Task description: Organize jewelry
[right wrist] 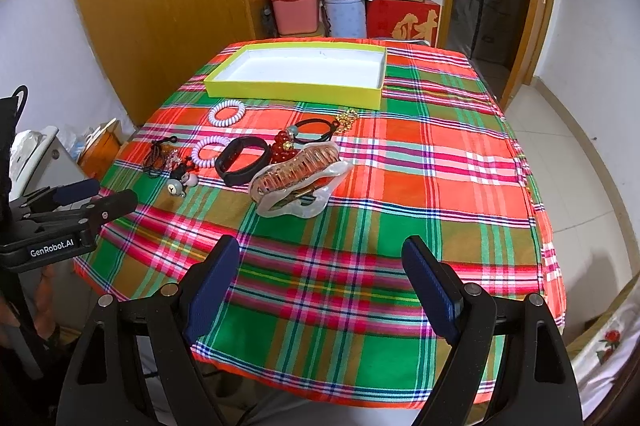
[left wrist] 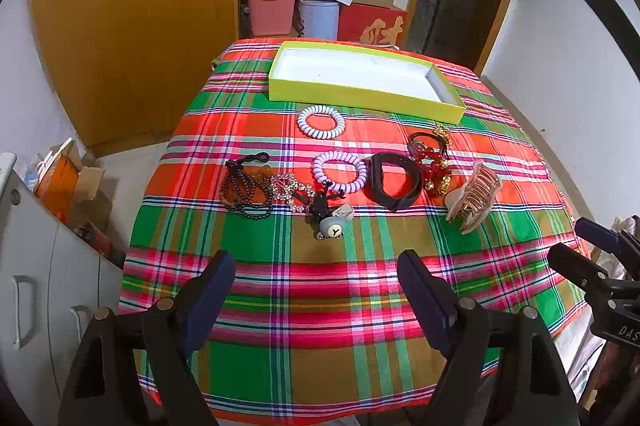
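Pearly hair claw (right wrist: 298, 182), amber teeth, on plaid cloth (right wrist: 420, 162), both grippers' jaws apart

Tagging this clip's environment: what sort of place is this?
Probably a room in a home, used partly for storage. A wooden wardrobe stands beside stacked boxes and bins in the corner, and a plaid cloth-covered table holds jewelry near a yellow box.

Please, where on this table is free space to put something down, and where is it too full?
Free: inside the yellow-green box, the plaid cloth right of the hair claw clip, and the near strip before both open claws. Crowded: the row from the dark bead bracelet to the clip.
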`<action>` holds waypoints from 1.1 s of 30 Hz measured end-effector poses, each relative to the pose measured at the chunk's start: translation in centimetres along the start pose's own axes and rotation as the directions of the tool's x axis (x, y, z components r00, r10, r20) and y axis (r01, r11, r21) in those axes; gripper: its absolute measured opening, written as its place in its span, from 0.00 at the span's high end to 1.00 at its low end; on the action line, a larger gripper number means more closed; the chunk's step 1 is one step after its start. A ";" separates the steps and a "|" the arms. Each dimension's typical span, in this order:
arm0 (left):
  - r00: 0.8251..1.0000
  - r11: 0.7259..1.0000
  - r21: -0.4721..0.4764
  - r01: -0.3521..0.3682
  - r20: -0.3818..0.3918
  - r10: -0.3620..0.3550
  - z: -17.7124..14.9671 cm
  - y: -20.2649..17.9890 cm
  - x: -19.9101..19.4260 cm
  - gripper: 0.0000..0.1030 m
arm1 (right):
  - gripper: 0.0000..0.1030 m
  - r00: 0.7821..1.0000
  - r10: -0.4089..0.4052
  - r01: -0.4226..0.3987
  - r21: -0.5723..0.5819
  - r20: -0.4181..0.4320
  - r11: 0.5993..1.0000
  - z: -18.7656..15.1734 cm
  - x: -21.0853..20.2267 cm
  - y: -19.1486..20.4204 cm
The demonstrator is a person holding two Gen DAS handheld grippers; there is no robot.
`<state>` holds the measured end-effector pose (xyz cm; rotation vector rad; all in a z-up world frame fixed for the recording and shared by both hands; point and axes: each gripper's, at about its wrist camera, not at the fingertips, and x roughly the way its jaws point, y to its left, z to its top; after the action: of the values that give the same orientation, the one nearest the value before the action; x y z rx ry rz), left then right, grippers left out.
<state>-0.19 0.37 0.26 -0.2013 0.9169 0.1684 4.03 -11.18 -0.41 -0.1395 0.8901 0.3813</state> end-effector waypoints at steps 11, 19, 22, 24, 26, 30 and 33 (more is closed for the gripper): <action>1.000 1.000 -0.024 0.008 -0.004 -0.008 0.3 0.8 0.6 0.19 | 0.19 0.999 0.040 -0.040 -0.008 -0.013 0.999 0.7 0.8 0.4; 1.000 0.997 -0.076 -0.003 0.004 0.004 1.3 3.3 1.5 0.19 | 0.19 0.998 0.062 -0.062 -0.007 -0.020 0.998 2.4 2.5 1.1; 1.000 0.995 -0.095 -0.007 0.005 0.008 1.7 4.1 2.1 0.19 | 0.19 0.998 0.062 -0.062 0.015 -0.029 0.998 3.3 3.6 1.0; 1.000 0.994 -0.106 -0.012 0.004 0.012 2.0 4.7 2.5 0.19 | 0.19 0.997 0.062 -0.060 0.037 -0.037 0.997 3.8 4.6 0.8; 1.000 0.993 -0.117 -0.015 0.002 0.015 2.2 5.2 2.9 0.19 | 0.19 0.997 0.058 -0.055 0.055 -0.046 0.997 4.2 5.3 0.9; 1.000 0.990 -0.139 -0.019 0.000 0.019 2.7 6.1 3.8 0.19 | 0.19 0.996 0.048 -0.041 0.089 -0.073 0.995 4.9 6.9 1.2; 1.000 0.988 -0.149 -0.024 0.000 0.025 3.1 6.7 4.5 0.19 | 0.19 0.996 0.034 -0.026 0.092 -0.088 0.995 5.2 8.0 1.6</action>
<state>3.32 7.87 -2.19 -0.3288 0.9060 0.2603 11.79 -6.18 -3.28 -0.0602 0.9974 0.3643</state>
